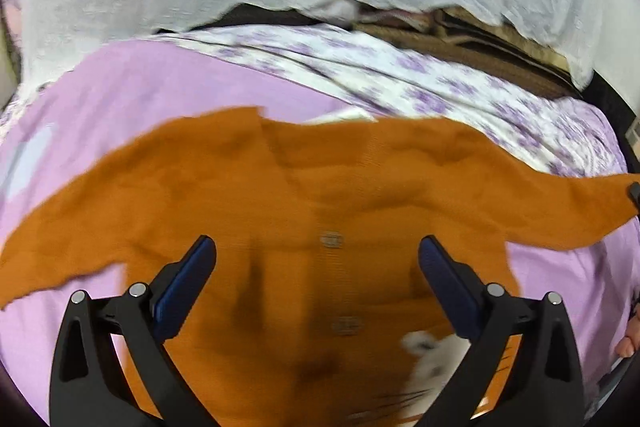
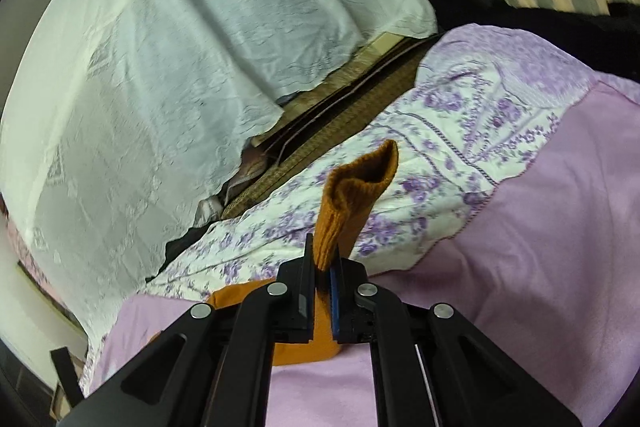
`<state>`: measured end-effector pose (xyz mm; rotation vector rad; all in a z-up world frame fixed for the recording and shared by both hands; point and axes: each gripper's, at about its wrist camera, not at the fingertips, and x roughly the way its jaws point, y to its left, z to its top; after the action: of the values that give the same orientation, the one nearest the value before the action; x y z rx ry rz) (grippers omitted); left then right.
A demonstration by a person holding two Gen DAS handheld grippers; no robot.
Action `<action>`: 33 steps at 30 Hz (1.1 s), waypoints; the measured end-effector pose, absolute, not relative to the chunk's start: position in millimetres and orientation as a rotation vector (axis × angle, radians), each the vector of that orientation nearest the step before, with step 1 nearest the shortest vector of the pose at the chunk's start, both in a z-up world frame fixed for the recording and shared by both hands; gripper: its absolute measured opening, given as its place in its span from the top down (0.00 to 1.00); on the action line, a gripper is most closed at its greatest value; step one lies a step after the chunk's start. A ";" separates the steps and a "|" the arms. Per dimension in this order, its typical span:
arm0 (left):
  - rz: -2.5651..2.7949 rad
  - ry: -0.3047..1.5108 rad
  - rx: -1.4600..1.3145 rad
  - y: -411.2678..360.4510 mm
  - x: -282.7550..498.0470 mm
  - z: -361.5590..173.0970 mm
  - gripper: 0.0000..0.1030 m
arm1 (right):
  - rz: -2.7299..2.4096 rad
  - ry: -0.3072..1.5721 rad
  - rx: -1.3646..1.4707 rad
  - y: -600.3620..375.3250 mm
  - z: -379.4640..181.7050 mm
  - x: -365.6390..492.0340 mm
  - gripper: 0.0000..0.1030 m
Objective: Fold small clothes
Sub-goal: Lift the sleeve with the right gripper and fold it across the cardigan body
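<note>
Right claw [image 2: 323, 261] clamped on cardigan [image 1: 320, 211] cuff, cuff edge standing ahead of it. Left claw [image 1: 318, 247] wide open, empty, above cardigan's buttoned front; bare bed [image 1: 160, 83] ahead.

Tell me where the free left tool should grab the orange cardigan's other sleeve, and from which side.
Grip the ribbed cuff end of the orange cardigan's free sleeve, which lies flat on the purple blanket at the left of the left wrist view. Come from above its outer end, pinching across the narrow cuff. The left tool hangs open over the buttons; the right tool holds the opposite cuff.
</note>
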<state>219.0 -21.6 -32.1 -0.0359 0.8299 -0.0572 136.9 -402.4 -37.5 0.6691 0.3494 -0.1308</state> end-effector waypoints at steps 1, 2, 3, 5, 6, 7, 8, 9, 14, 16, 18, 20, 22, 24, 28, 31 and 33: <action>-0.042 0.827 -0.042 -10.6 217.1 -31.0 0.04 | -0.125 0.355 0.667 -398.9 -35.6 138.4 0.94; -0.021 0.823 -0.048 5.8 214.8 -30.5 0.04 | -0.121 0.359 0.667 -396.7 -34.8 139.6 0.94; 0.002 0.819 -0.051 20.0 212.7 -30.7 0.04 | -0.117 0.363 0.668 -394.7 -34.0 141.6 0.94; 0.078 0.798 -0.039 55.4 206.0 -34.6 0.04 | -0.106 0.367 0.674 -388.1 -31.9 144.9 0.94; 0.129 0.782 -0.027 73.2 202.4 -38.0 0.04 | -0.100 0.368 0.677 -385.5 -30.4 146.8 0.94; 0.187 0.771 -0.012 91.9 198.6 -43.2 0.04 | -0.092 0.366 0.677 -380.9 -27.7 148.8 0.94; 0.232 0.773 0.001 106.6 195.7 -48.8 0.04 | -0.088 0.366 0.677 -377.7 -26.1 150.4 0.94; 0.271 0.786 0.005 123.6 192.8 -56.4 0.04 | -0.083 0.365 0.675 -373.5 -23.9 151.9 0.94; 0.293 0.877 -0.215 186.2 187.1 -79.2 0.04 | -0.058 0.373 0.647 -348.7 -11.1 162.7 0.94; 0.299 0.849 -0.197 179.3 184.6 -73.9 0.04 | -0.045 0.375 0.637 -338.4 -4.8 166.9 0.94; 0.325 0.852 -0.110 164.6 186.9 -79.1 0.04 | -0.036 0.374 0.622 -328.1 1.5 169.8 0.94; 0.355 0.871 -0.031 155.8 190.3 -84.7 0.04 | -0.012 0.378 0.606 -313.2 10.1 174.6 0.94; 0.357 0.872 -0.021 155.5 190.1 -84.5 0.04 | 0.010 0.379 0.592 -298.8 17.7 178.1 0.94; 0.348 0.873 -0.057 165.2 188.5 -83.8 0.04 | 0.030 0.380 0.568 -283.8 24.4 181.5 0.94; 0.353 0.876 -0.059 163.1 187.1 -85.1 0.04 | 0.080 0.384 0.520 -245.7 37.2 190.7 0.94; 0.355 0.878 -0.056 162.1 187.6 -85.8 0.04 | 0.115 0.390 0.495 -219.6 41.6 198.6 0.94; 0.357 0.879 -0.055 161.0 187.1 -85.7 0.04 | 0.136 0.399 0.479 -204.6 41.6 203.9 0.94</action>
<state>187.1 161.0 -85.7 -0.0555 0.8786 0.3572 203.9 -204.6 41.6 0.4790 0.3994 0.1358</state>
